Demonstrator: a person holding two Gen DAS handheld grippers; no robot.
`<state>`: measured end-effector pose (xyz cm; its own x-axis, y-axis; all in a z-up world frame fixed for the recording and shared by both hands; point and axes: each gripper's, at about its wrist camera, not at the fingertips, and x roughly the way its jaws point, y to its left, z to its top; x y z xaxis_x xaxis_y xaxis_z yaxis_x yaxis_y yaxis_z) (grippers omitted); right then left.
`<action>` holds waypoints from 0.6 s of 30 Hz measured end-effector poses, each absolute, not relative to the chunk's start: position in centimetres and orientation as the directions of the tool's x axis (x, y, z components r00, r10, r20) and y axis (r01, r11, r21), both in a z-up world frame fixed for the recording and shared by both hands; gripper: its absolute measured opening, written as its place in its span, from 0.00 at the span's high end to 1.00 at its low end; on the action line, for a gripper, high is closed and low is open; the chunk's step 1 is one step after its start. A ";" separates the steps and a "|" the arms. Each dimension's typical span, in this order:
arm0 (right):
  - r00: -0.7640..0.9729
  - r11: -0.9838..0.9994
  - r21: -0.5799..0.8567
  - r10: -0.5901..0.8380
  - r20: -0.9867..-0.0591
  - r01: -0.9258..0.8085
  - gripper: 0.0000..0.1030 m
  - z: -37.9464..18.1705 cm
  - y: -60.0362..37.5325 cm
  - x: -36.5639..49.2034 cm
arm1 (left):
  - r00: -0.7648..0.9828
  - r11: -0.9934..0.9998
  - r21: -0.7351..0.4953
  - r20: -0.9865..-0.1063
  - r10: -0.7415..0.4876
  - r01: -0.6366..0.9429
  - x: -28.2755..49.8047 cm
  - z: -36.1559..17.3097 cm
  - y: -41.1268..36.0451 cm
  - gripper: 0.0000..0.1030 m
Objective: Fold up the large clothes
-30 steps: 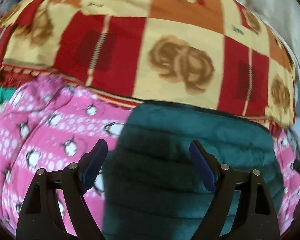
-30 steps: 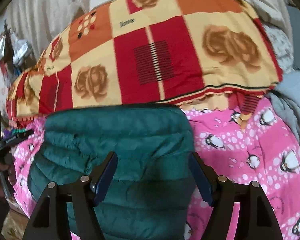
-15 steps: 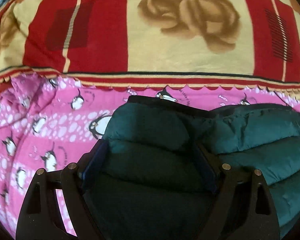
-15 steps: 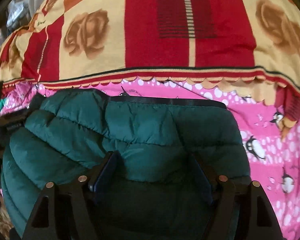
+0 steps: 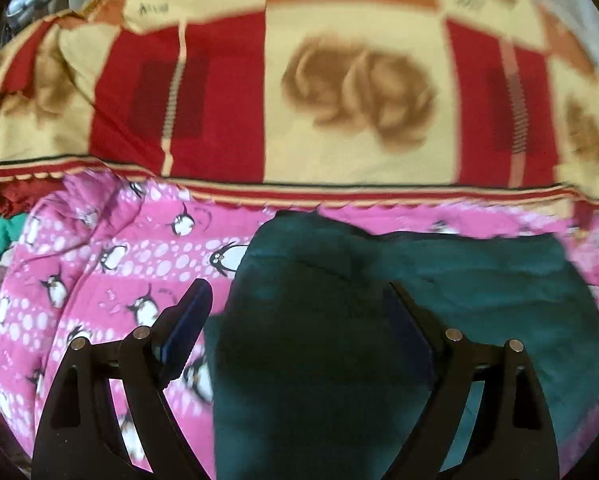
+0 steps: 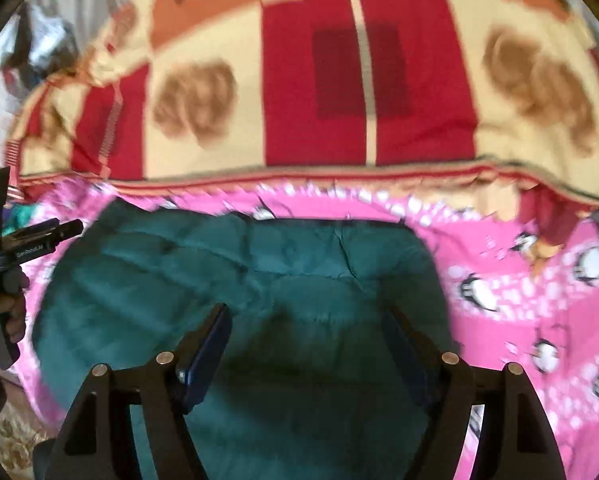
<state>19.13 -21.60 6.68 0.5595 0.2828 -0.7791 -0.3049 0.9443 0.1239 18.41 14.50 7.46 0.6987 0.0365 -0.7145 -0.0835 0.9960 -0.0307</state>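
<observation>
Across the whole top of both frames runs the blanket (image 5: 339, 92), a patchwork of red, cream and orange squares with brown rose prints, its scalloped edge lying over the pink sheet (image 5: 111, 264) below it. That sheet, dotted white and printed with penguins, fills the lower left of my left view and the right side of my right view

On the sheet lies the jacket (image 6: 299, 280), a dark green quilted one folded into a rounded block. In my right view it takes the lower middle of the frame, its black-trimmed top edge just below the blanket's edge with a strip of pink between them. In my left view the jacket (image 5: 379, 320) sits in the lower centre and lower right, its left edge running down the middle of the frame

My left gripper (image 5: 295, 312) stands wide apart at the bottom of its frame, grasping nothing: its left finger is over the pink sheet, its right finger over the green fabric. My right gripper (image 6: 307, 340) is likewise spread, both blue-padded fingers over the jacket with nothing pinched between them. I cannot tell whether either touches the cloth

At the far left edge of my right view I see my left hand (image 6: 3, 312) wrapped round the handle of the other tool, beside the jacket's left side
</observation>
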 end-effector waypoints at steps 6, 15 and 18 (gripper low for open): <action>0.653 0.933 0.068 0.298 -0.696 -0.354 0.26 10.3 -24.8 9.9 | 0.760 0.999 0.027 -0.648 0.049 -0.041 9.1 8.2 16.5 0.15; 0.583 0.920 0.304 0.391 -0.712 -0.246 0.26 2.6 -31.1 6.7 | 0.734 0.990 -0.134 -0.676 -0.062 -0.039 4.0 -0.5 21.3 0.15; 0.563 0.901 0.343 0.434 -0.703 -0.266 0.26 0.7 -30.7 7.0 | 0.744 0.986 -0.168 -0.656 -0.129 0.024 4.2 -1.1 20.4 0.15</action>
